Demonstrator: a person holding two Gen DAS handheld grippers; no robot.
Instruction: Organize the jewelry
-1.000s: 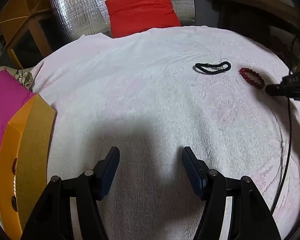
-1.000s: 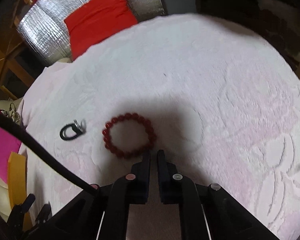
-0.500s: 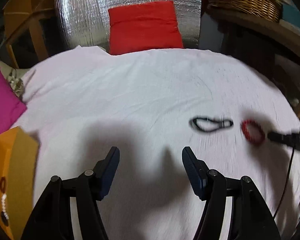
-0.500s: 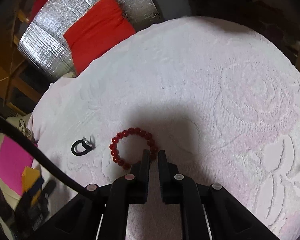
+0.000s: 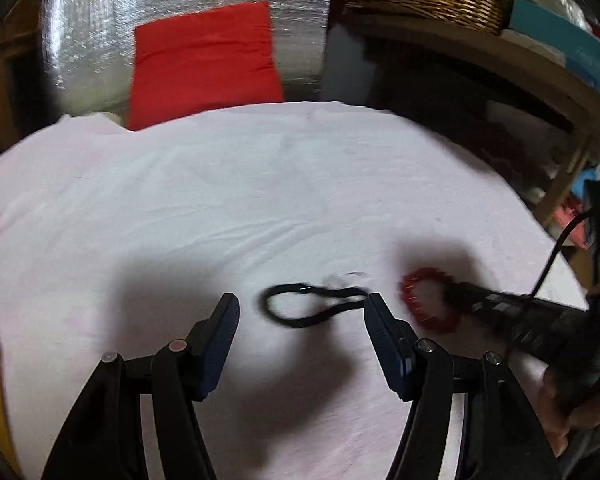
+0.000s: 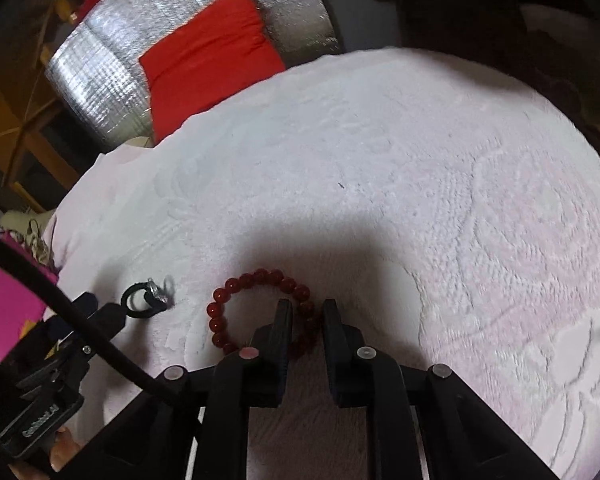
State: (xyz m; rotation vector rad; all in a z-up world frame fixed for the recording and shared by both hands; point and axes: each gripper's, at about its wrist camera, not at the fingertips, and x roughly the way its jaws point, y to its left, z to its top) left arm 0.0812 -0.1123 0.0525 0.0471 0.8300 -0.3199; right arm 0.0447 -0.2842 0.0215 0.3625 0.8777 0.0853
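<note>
Pink towel (image 6: 420, 200), right gripper (image 6: 306, 312) fingers now parting astride red bracelet (image 6: 236, 292); left gripper (image 5: 300, 312) spread, nearer black cord (image 5: 300, 308)

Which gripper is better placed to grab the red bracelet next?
Right. The right gripper has its opening jaws astride the bracelet's bead strand; the left gripper faces the black cord.

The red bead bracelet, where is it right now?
The red bead bracelet lies on the white towel, low in the right wrist view, its near side between the opening fingers of the right gripper, with the black cord to its left.
</note>
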